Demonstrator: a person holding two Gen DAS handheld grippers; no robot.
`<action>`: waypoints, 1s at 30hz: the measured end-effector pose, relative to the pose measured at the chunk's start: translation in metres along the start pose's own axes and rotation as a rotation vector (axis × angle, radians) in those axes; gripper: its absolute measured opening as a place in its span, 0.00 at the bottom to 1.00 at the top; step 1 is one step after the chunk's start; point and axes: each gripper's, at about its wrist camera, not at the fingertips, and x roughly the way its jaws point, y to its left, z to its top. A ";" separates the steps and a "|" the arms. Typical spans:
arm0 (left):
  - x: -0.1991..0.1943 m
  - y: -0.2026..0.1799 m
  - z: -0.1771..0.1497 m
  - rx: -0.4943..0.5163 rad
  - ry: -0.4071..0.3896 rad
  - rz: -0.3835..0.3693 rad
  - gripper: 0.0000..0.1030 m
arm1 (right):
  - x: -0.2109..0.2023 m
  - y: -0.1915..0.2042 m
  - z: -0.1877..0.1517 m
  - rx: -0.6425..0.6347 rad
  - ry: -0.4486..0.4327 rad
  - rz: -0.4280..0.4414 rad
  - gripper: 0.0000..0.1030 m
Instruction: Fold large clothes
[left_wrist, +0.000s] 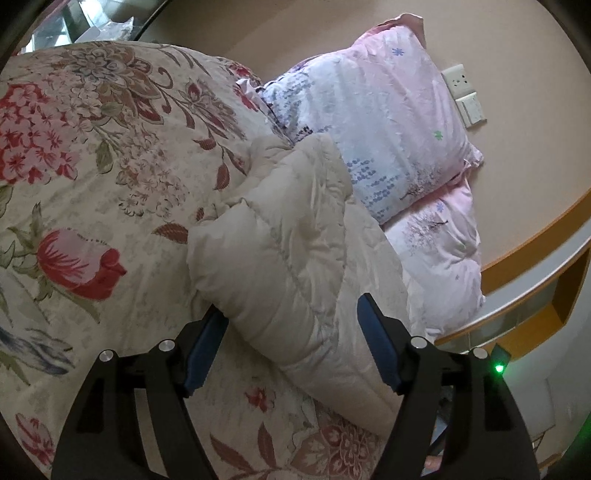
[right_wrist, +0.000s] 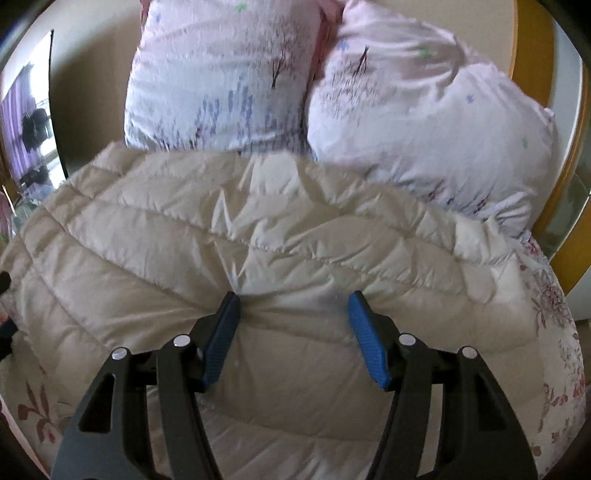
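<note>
The cream quilted puffer jacket (right_wrist: 258, 236) lies spread over the floral quilt (left_wrist: 92, 166) on the bed, its far edge pushed up against two pink-and-lilac printed pillows (right_wrist: 221, 74) that lean on the beige wall — they crowd the whole far side. From the left wrist camera, a puffy bunched part of the jacket (left_wrist: 288, 240) runs between the blue pads (left_wrist: 376, 343) of the left gripper (left_wrist: 291, 314); the jaws stand apart around it, the left pad touching the fabric, the right pad with a sliver of gap, no squeeze showing. The right gripper (right_wrist: 293, 306) sits low over the jacket's back panel, jaws apart, the tips pressing into the cloth, which puckers at the left tip — nothing pinched. A wall socket plate (left_wrist: 458, 79) sits beside the upper pillow, an orange-edged wooden ledge (left_wrist: 535, 240) curves round the bed's right side, and a mirror or window (right_wrist: 29, 122) shows at far left.
</note>
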 end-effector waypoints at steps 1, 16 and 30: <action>0.002 -0.001 0.001 -0.001 -0.004 0.006 0.70 | 0.004 0.001 -0.001 -0.002 0.010 -0.002 0.61; 0.016 0.006 0.013 -0.076 -0.078 0.026 0.53 | 0.027 0.021 -0.008 -0.103 0.064 -0.078 0.62; -0.001 -0.104 0.013 0.248 -0.137 -0.274 0.33 | 0.036 0.006 -0.011 -0.068 0.094 -0.017 0.63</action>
